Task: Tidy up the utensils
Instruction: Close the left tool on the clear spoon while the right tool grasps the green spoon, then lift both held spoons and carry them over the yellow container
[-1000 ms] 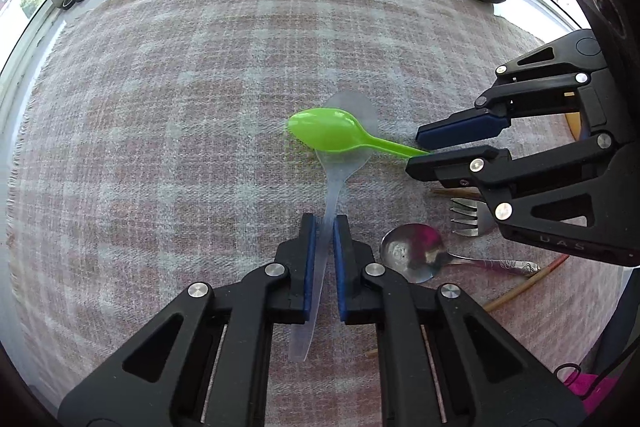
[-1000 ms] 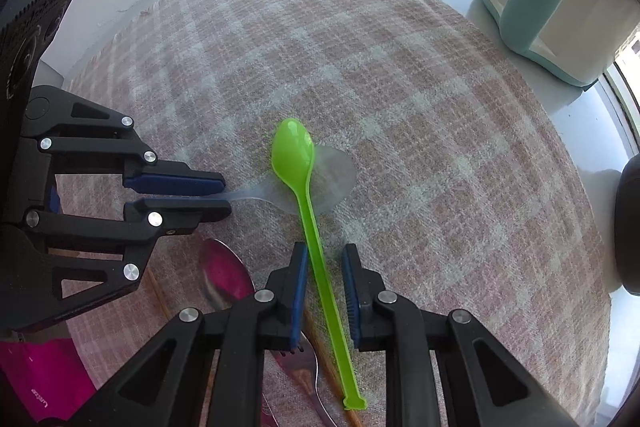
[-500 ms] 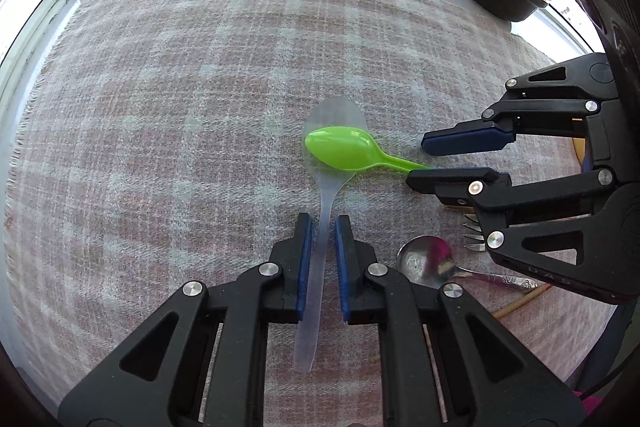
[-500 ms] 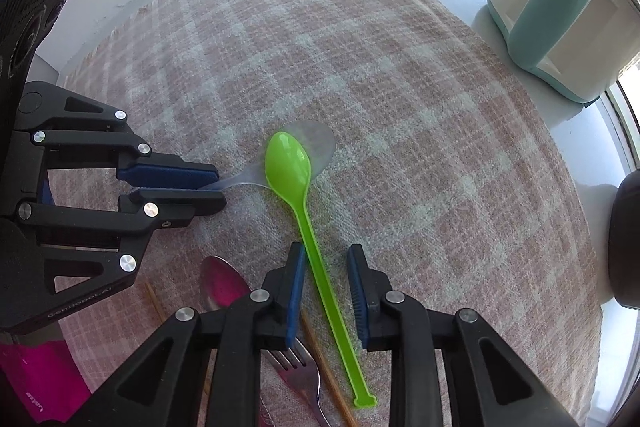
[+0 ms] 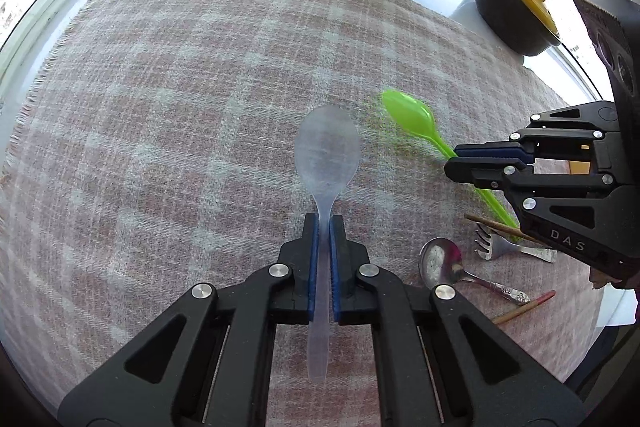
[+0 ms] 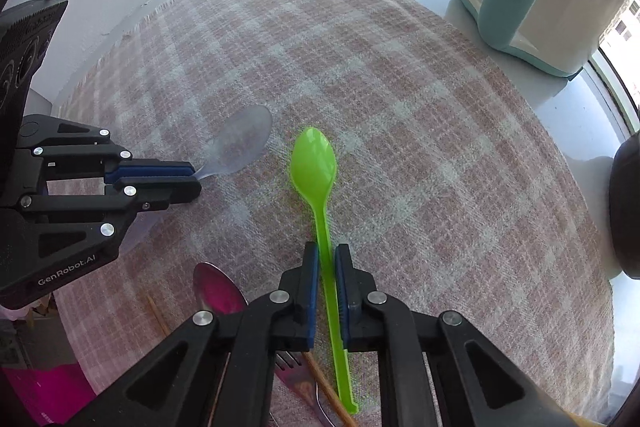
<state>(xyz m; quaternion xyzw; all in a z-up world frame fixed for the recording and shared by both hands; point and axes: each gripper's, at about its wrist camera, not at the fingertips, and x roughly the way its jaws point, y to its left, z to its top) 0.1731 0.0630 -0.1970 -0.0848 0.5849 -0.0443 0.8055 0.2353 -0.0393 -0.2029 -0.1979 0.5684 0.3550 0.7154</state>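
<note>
Left gripper point(image 5: 324, 223) pinches the clear plastic spoon point(image 5: 327, 151) by its handle, bowl pointing forward above the checked cloth point(image 5: 180, 107). Right gripper point(image 6: 327, 267) clamps the green spoon point(image 6: 313, 163) mid-handle, bowl out front, its tail sticking out behind the blue pads point(image 6: 313, 291). The two bowls sit near each other, apart. Down on the cloth lie a metal spoon point(image 5: 440, 261), a fork point(image 5: 496, 243) and wooden chopsticks point(image 5: 524, 307).
</note>
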